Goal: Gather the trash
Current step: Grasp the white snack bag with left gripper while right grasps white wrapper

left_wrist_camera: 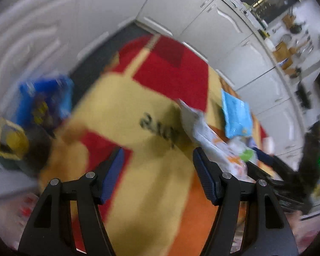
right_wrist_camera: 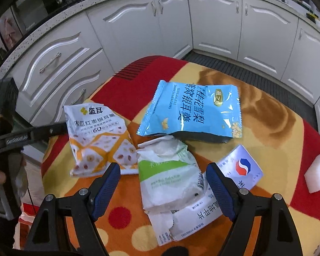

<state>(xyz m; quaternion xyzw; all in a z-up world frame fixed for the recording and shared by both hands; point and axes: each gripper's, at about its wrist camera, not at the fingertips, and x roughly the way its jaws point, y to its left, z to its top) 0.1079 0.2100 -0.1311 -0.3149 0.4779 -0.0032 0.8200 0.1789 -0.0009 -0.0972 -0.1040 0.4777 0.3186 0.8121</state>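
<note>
Blue pouch (right_wrist_camera: 192, 113) flat, long axis crosswise.

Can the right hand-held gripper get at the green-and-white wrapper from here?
Probably yes: the right hand-held gripper is open and empty, and the green-and-white wrapper lies between its fingers on top of the pile, nothing covering it.

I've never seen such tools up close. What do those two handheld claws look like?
Both look alike: the left claw and right claw each have two black angular plastic arms with silver round pins at the joints, ending in dark blue ribbed pads. No cables or markings show.
</note>
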